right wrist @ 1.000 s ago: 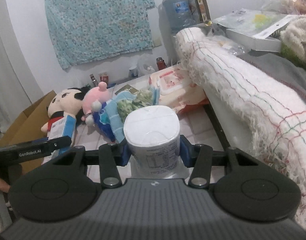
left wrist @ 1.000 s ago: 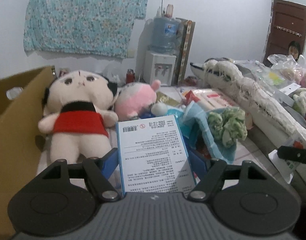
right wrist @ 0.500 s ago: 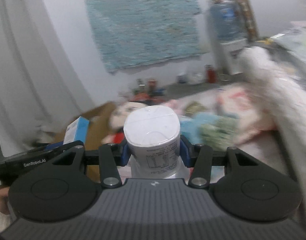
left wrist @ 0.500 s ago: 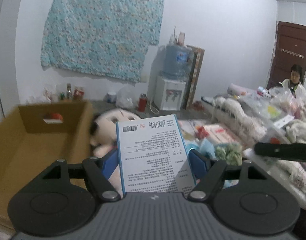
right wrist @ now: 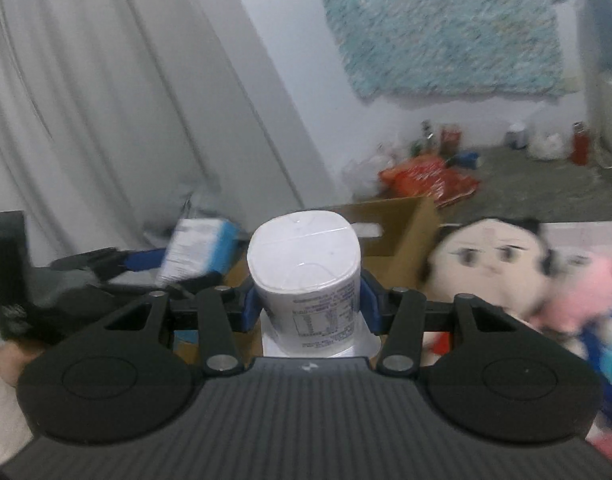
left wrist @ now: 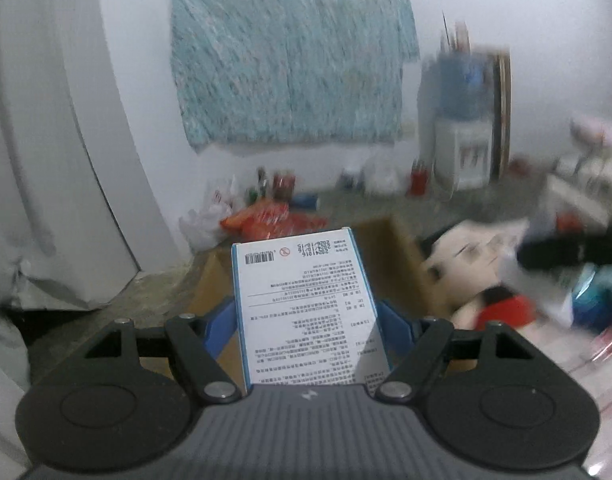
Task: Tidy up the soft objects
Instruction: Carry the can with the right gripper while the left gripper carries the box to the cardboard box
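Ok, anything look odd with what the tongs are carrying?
Yes: the task is soft objects, yet the left tongs grip a printed blue-edged carton and the right tongs a white plastic canister.

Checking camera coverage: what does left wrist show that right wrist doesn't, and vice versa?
Only the left wrist view: the printed back face of the blue-and-white box, clamped in the left hand-held gripper.

Only the right wrist view: the white tub clamped in the right hand-held gripper, the pink plush, and the left hand-held gripper seen from outside, carrying the box.

Both: the cardboard box just ahead, the black-haired doll beside it, the teal cloth on the wall, and the red bag on the floor. Both views are motion-blurred.
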### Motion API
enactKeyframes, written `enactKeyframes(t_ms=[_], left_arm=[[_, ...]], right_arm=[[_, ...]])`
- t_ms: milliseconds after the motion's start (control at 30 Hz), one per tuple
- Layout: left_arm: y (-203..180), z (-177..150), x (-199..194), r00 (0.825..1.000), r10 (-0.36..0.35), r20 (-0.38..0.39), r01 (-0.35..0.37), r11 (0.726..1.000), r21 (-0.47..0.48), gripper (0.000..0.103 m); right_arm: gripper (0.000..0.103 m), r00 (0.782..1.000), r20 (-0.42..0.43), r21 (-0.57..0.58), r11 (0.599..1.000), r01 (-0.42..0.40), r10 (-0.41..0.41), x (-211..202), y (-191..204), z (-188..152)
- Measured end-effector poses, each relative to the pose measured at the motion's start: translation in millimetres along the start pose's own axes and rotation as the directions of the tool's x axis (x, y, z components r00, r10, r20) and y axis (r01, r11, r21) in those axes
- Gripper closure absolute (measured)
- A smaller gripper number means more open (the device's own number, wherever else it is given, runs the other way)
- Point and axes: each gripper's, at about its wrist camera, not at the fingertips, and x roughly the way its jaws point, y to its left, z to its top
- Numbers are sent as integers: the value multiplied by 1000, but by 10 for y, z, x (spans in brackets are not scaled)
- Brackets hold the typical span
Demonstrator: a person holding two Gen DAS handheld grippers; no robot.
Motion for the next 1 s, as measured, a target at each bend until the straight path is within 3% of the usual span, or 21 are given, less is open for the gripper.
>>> enactKeyframes(t_ms=[200,333,533,667,733,833,900,1000], left_arm=[[399,-93,1339,990,51,-133,-27,984,177,26],[605,-210,1909,976,5,-216,26,989,144,26],[797,-376,2345,965,3,-260,22,996,92,26],[777,-399,2404,964,-2,-267,45,987,154,26],[790,-417,2326,962,3,-273,38,989,144,25],[846,-409,2157,957,6,-291,36,990,139,13],[890,-397,2009,953,-16,-304,47,994,95,13],[923,-412,1901,942,-71,-327,99,993,70,26]], right_arm=[[56,991,-134,64,997,38,-29,1292,135,408],[56,973,-226,98,992,77,-53,2053,181,478],[56,946,-297,53,987,151,-129,2807,139,343],[56,926,-344,68,980,188,-154,3154,-159,132],[56,927,-343,78,979,191,-153,3254,-244,137],[55,926,-321,20,976,218,-201,3315,-223,184],[55,920,-329,23,972,232,-212,3407,-292,190],[55,908,-360,43,969,244,-213,3470,-388,136]])
